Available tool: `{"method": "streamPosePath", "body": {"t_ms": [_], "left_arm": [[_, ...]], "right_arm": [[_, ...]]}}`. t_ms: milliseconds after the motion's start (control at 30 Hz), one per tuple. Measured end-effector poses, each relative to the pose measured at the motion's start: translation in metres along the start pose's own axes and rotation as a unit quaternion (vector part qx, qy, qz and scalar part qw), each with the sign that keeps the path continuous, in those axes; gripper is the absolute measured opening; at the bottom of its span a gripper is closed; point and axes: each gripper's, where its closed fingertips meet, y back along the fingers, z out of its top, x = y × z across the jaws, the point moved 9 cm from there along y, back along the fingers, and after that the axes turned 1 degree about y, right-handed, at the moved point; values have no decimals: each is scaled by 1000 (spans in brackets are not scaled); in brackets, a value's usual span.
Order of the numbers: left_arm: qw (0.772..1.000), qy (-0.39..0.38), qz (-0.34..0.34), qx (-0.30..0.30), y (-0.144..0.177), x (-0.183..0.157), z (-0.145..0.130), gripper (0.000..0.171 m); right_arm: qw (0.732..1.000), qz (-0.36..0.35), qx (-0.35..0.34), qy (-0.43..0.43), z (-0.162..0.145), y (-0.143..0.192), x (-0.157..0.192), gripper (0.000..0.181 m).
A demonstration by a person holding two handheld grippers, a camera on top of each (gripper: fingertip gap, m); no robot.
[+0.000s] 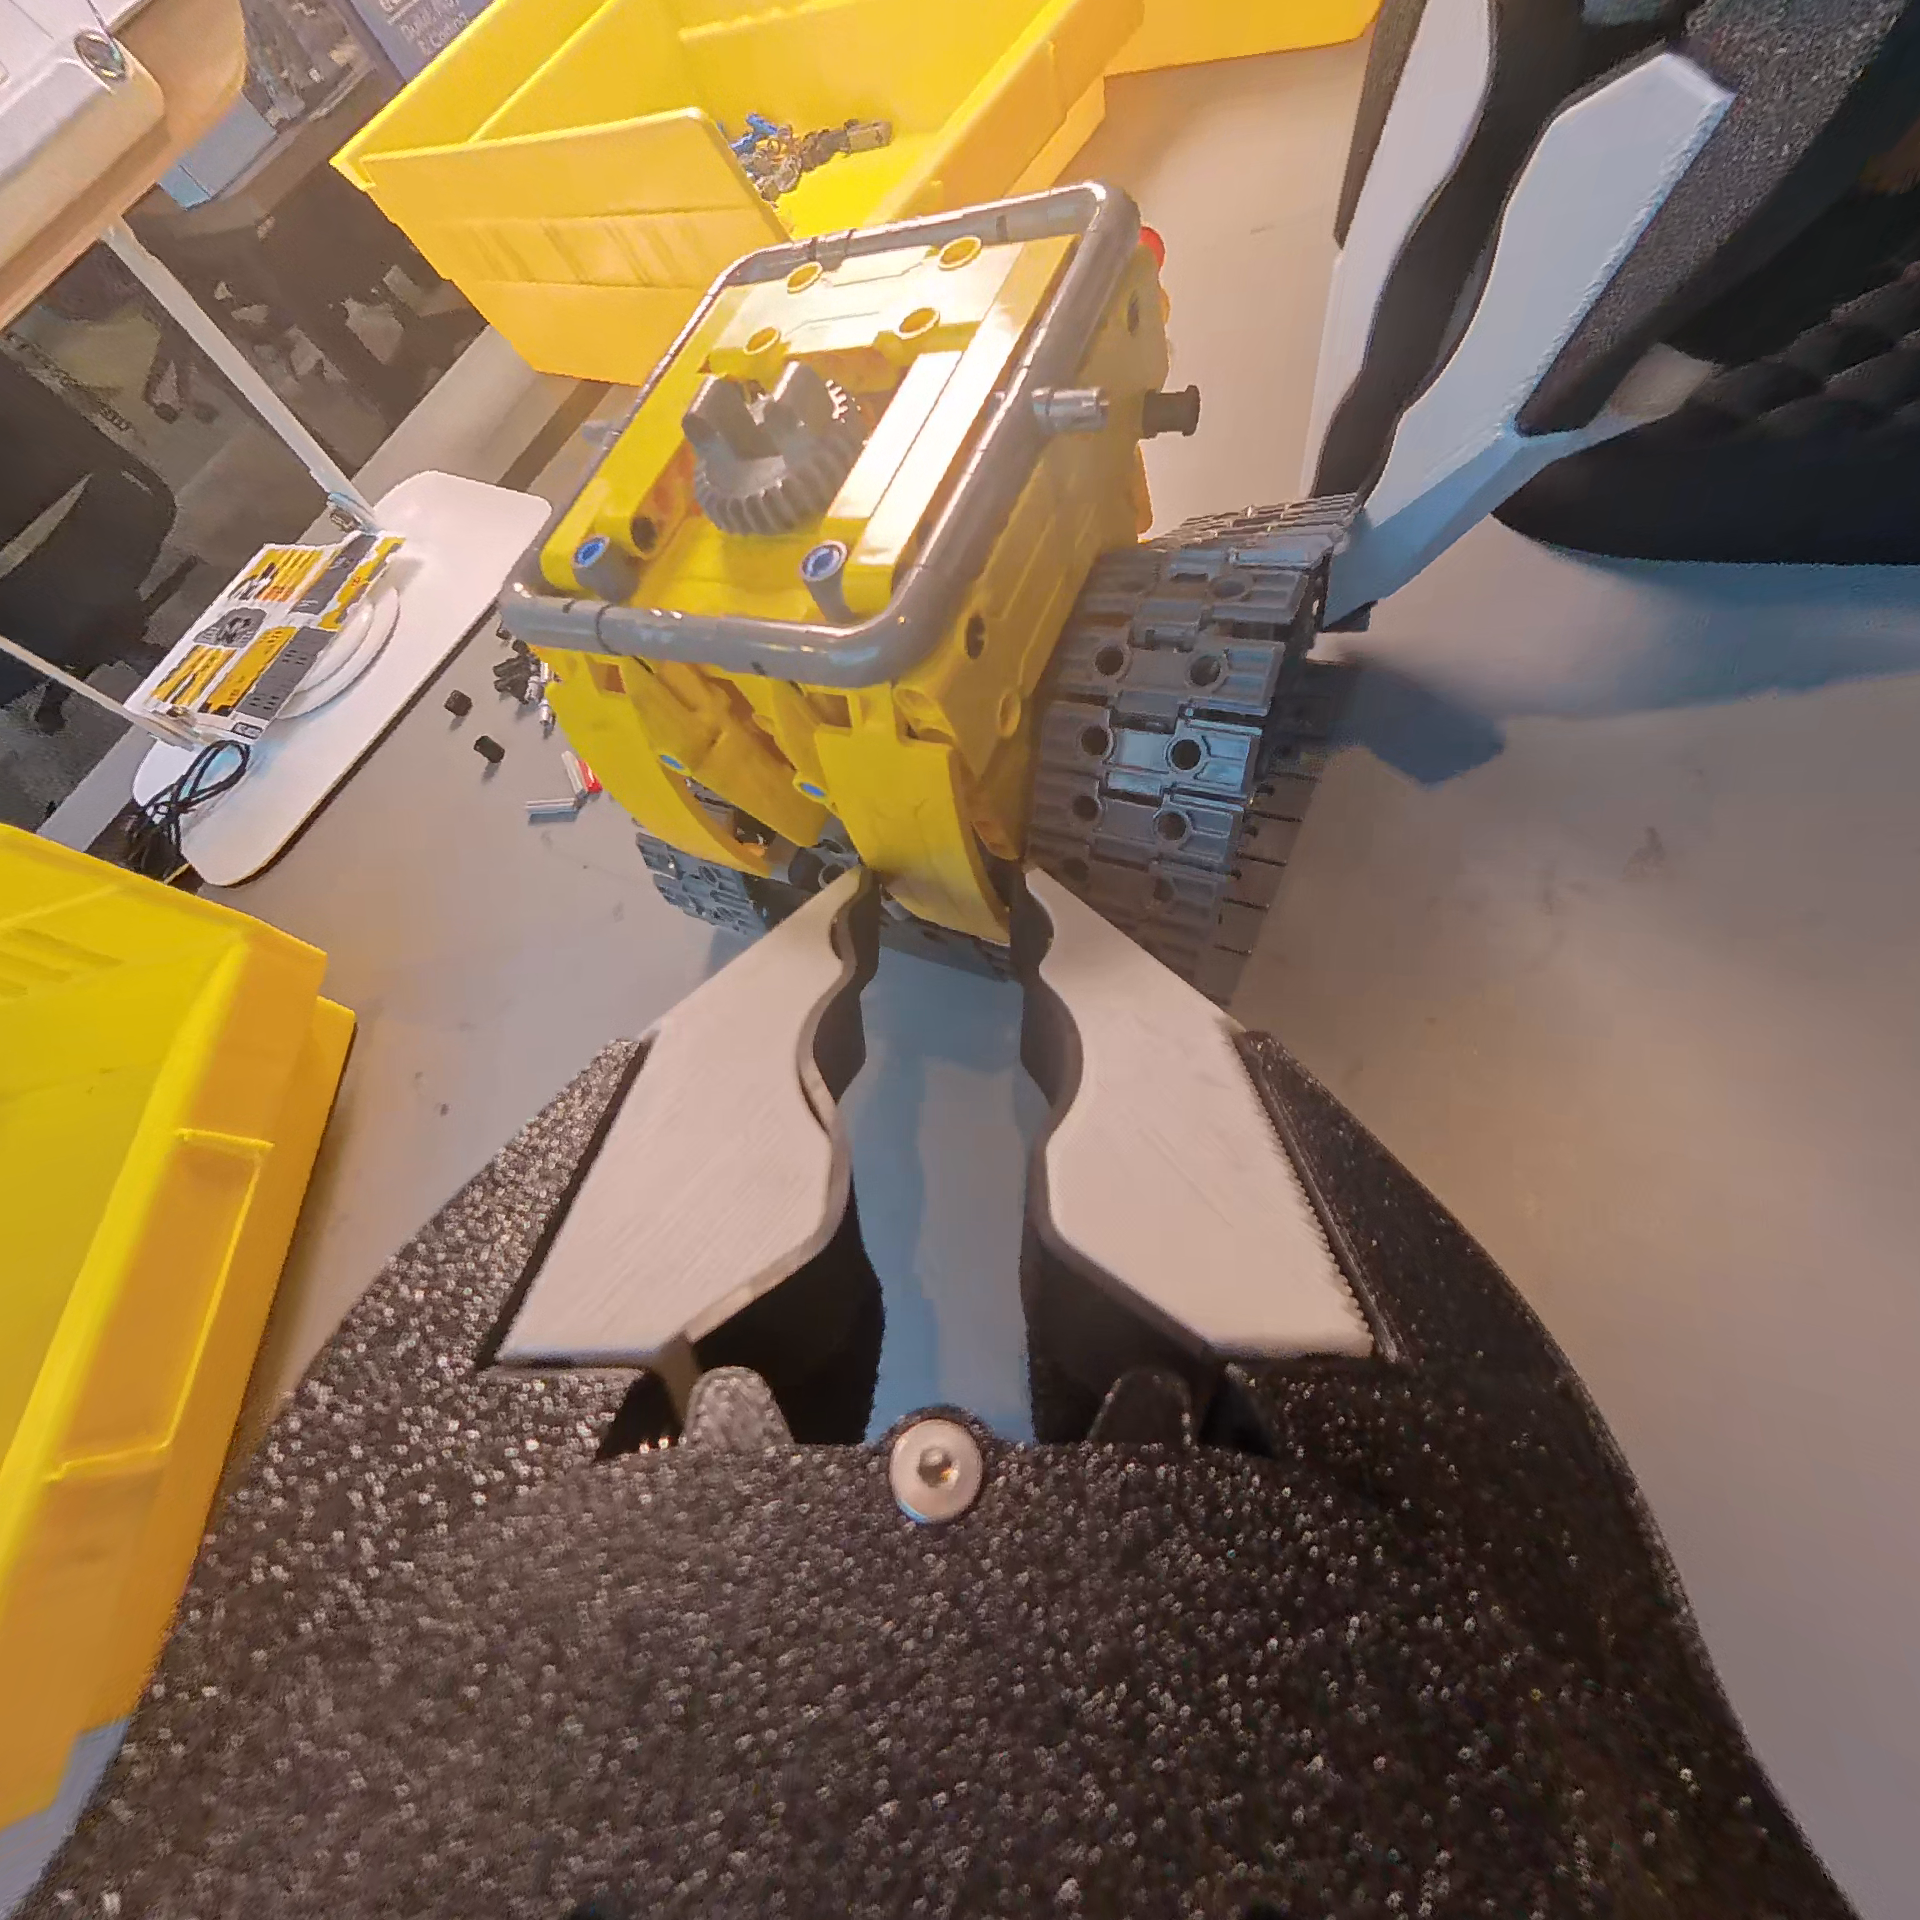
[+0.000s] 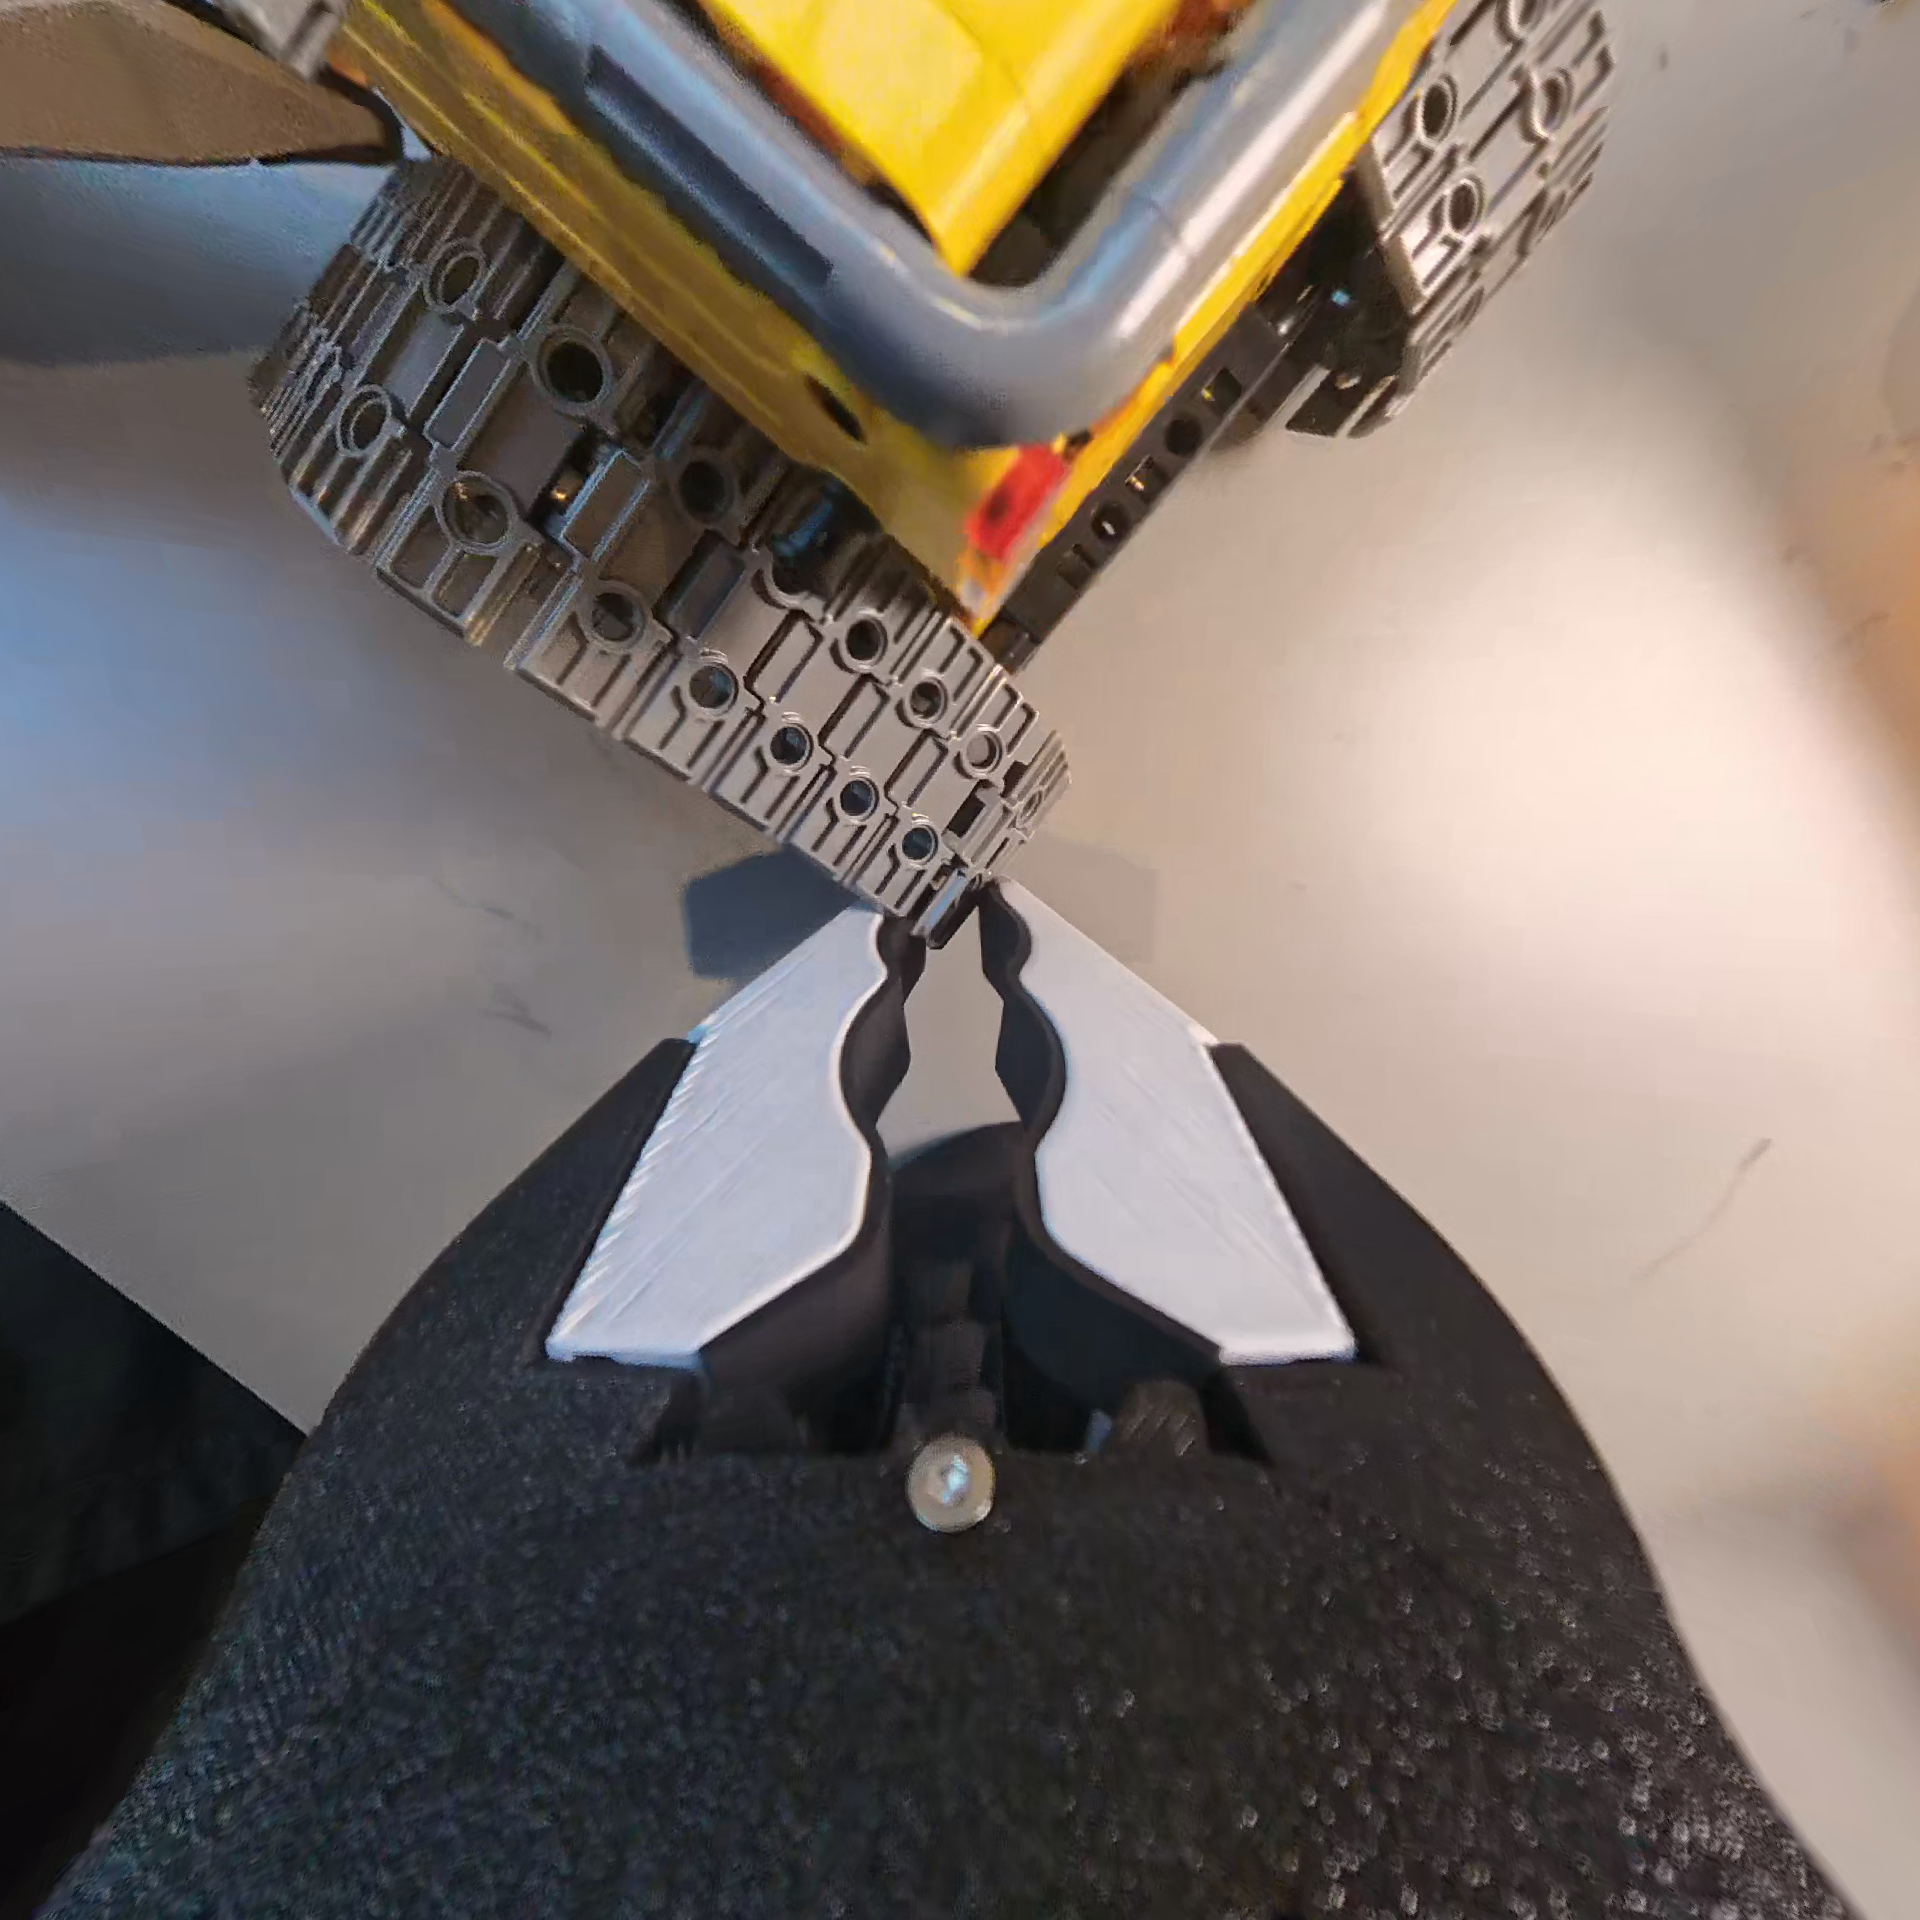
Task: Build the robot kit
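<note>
A yellow brick-built tracked vehicle (image 1: 831, 468) stands on the grey table (image 1: 1558, 1039), with a grey tube frame and a dark gear on top. My left gripper (image 1: 943, 902) is shut on the yellow curved panel at the vehicle's near end. The grey track (image 1: 1174, 727) runs along its right side. My right gripper (image 2: 948, 920) is shut on the end link of that grey track (image 2: 727, 665); it also shows in the left wrist view (image 1: 1455, 364) at the track's far end. The left gripper's finger shows at the top left of the right wrist view (image 2: 156, 156).
A yellow bin (image 1: 582, 177) with small parts stands behind the vehicle, and another yellow bin (image 1: 125, 1195) is close on the left. A sticker sheet (image 1: 270, 634) lies on a white base plate (image 1: 436, 561). Loose small pieces (image 1: 520, 707) lie left of the vehicle. The tips of one gripper are about 12 centimetres away from the tips of the other.
</note>
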Motion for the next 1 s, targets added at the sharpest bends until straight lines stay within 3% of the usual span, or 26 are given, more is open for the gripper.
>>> {"method": "streamPosePath", "body": {"t_ms": [433,500,567,633,833,1000], "left_arm": [[1000,3,7,-5,7,20,-13,22],[1000,9,2,-11,7,27,-18,20],[1000,8,9,-11,7,33,-21,18],[1000,-3,13,-10,5,41,-24,15],[999,4,35,7,-8,71,-30,9],[999,21,36,11,-24,90,-32,10]], "right_arm": [[998,36,-49,29,7,-6,19,14],[994,65,-61,55,5,-4,23,23],[988,104,-75,85,2,-1,25,46],[981,100,-100,129,-1,1,20,52],[952,115,-189,211,17,-4,23,51],[925,79,-247,277,41,-18,42,37]]}}
